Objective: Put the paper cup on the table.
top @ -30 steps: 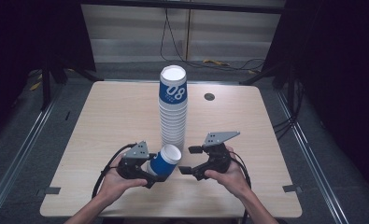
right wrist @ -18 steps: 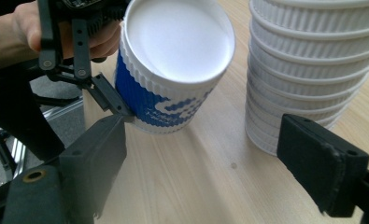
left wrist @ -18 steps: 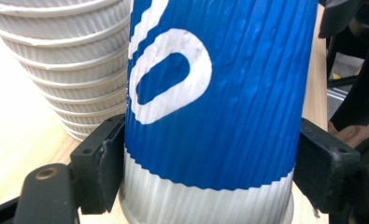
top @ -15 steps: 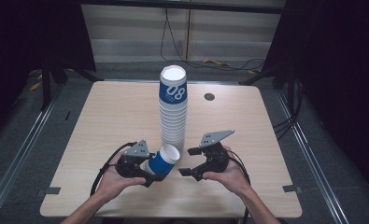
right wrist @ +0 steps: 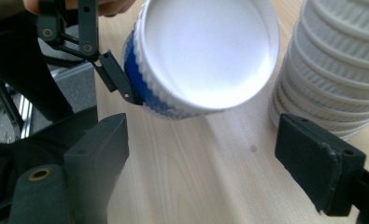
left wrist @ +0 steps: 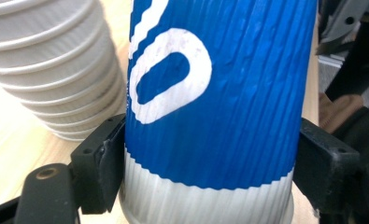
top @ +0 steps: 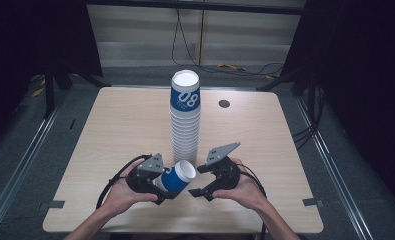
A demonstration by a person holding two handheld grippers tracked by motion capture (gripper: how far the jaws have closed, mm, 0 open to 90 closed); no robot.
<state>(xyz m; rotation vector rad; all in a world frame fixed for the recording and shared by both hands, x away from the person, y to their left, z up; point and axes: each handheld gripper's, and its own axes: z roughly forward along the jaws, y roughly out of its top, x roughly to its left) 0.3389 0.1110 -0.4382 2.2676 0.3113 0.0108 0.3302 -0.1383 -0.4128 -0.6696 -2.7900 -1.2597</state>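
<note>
The left gripper (top: 161, 186) is clamping the blue-and-white ribbed paper cup (top: 177, 176) sideways, just in front of the tall stack of matching paper cups (top: 185, 117). The right gripper (top: 201, 181), jaws apart and just narrowing, is facing the cup's open mouth. Align squarely on the rim; grip gently to avoid crushing.

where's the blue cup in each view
High view: the blue cup lies tilted at bottom centre, clamped in the left tool, mouth toward the right tool.
Left gripper view: its ribbed side spans the centre, between the jaws.
Right gripper view: top centre, its white mouth faces the camera.
Shared landmark: the cup stack, behind the cup.
</note>
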